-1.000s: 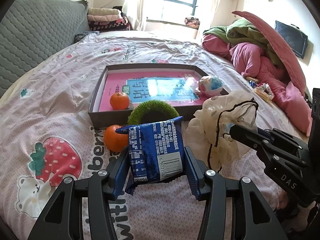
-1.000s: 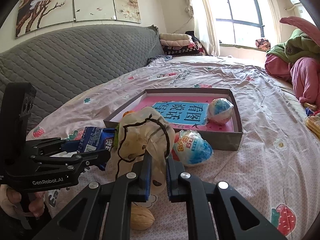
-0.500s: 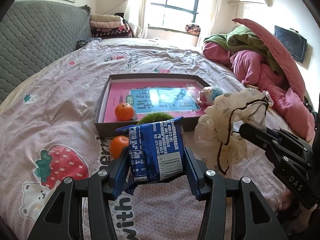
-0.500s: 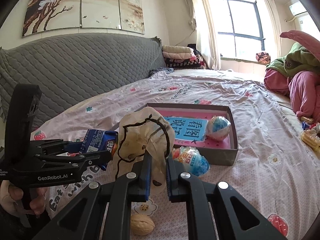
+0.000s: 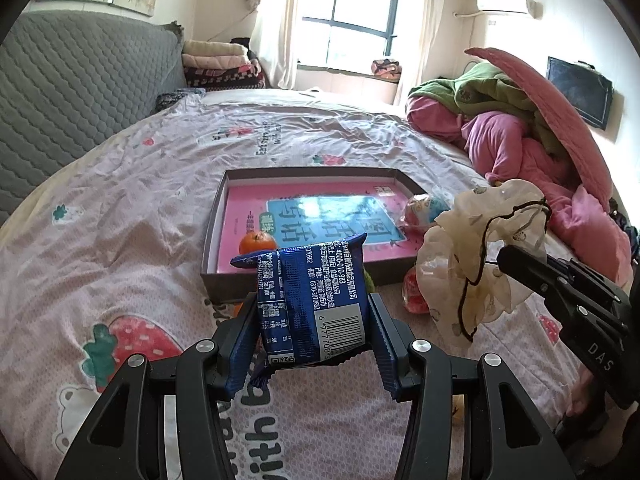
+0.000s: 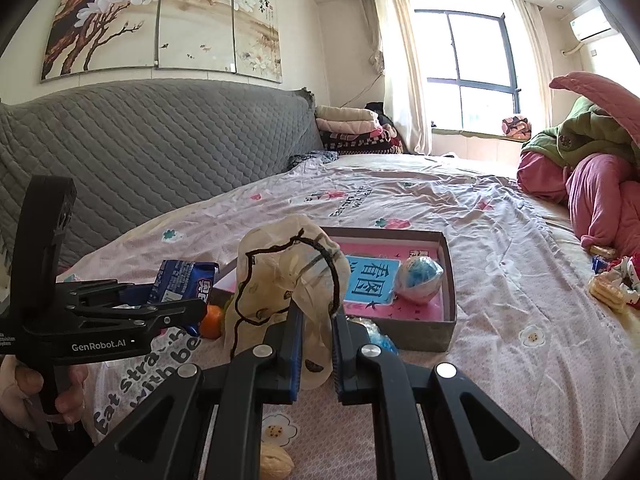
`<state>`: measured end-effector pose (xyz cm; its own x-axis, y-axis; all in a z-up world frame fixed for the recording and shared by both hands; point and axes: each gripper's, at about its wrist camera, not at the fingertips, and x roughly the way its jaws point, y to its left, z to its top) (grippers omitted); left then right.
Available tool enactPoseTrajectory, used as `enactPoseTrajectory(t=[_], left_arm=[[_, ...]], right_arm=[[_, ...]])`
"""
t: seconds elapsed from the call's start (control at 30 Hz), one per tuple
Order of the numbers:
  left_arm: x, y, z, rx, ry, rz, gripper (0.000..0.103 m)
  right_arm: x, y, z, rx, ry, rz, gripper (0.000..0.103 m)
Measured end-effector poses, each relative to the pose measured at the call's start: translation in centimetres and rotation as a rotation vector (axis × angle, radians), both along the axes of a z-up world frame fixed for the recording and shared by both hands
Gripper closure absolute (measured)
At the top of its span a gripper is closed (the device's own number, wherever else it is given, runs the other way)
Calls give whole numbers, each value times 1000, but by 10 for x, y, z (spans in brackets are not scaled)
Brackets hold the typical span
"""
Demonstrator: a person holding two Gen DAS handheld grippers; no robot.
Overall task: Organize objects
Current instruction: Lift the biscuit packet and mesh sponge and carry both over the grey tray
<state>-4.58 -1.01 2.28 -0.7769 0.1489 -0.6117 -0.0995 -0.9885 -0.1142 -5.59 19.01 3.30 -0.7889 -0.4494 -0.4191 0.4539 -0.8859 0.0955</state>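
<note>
My left gripper is shut on a blue snack packet and holds it up above the bed, in front of the open grey box. My right gripper is shut on a cream drawstring pouch, also lifted; the pouch shows at the right in the left wrist view. The box has a pink bottom, with an orange at its near left and a wrapped ball at its right. The packet shows in the right wrist view too.
A second orange and a wrapped candy ball lie on the bed before the box. A walnut lies below my right gripper. Snack packets lie at the right. Pink and green bedding is piled beyond.
Both grippers have risen and drawn back from the box with their loads; the green ring and the near orange have dropped behind the packet.
</note>
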Motion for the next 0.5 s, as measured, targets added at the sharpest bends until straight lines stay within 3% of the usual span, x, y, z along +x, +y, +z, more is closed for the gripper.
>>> enactPoseTrajectory(t=[0.5], left_arm=[[-23, -1, 23, 0, 31, -18, 50]], right_arm=[[-6, -3, 7, 21, 35, -15, 91]])
